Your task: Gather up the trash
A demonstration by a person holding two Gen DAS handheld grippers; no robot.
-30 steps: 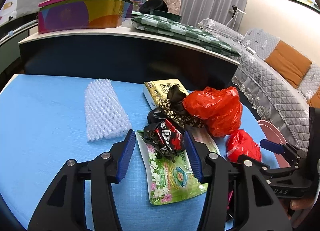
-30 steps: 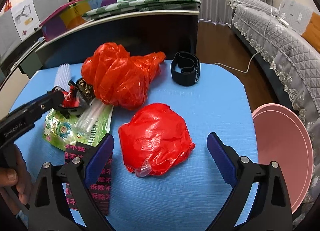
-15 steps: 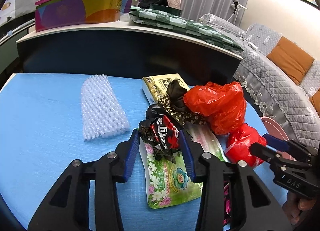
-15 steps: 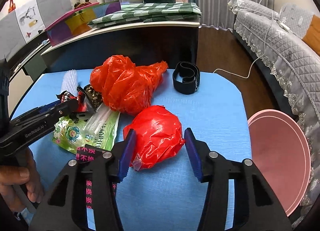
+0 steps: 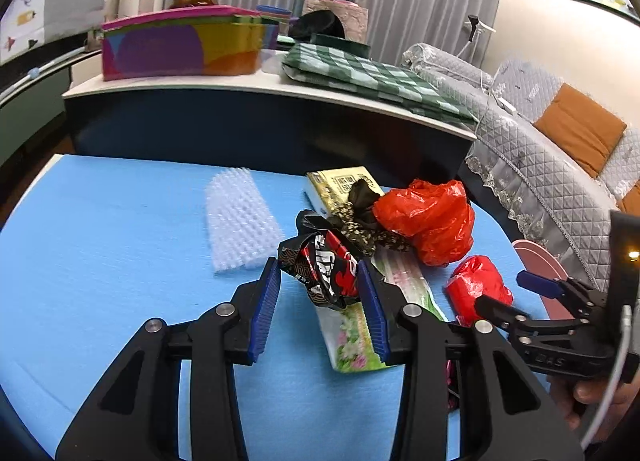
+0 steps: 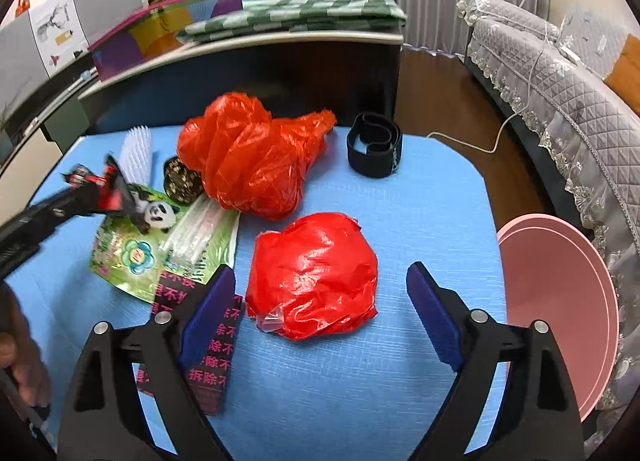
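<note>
My left gripper [image 5: 320, 297] is shut on a crumpled black-and-red snack wrapper [image 5: 324, 269], held just above the blue table [image 5: 100, 261]. In the right wrist view, that gripper [image 6: 80, 189] shows at the left with the wrapper [image 6: 108, 185] in it. My right gripper [image 6: 320, 273] straddles a small red bag ball [image 6: 316, 273]. Its jaws are opening and the pads stand clear of the ball. A large red plastic bag [image 6: 252, 157] lies behind the ball. Under the wrapper lies a green flowered packet [image 5: 352, 337].
A white foam net [image 5: 238, 221], a yellow box [image 5: 340, 181] and a dark patterned scrap [image 5: 360, 221] lie on the table. A black band [image 6: 374, 145] sits at the far side. A black strip with pink characters [image 6: 208, 349] lies near my right gripper. A pink bin [image 6: 560, 301] stands off the table's right edge.
My left gripper closed on the snack wrapper and lifted it off the green packet. My right gripper narrowed around the red ball, then widened again, leaving the ball on the table.
</note>
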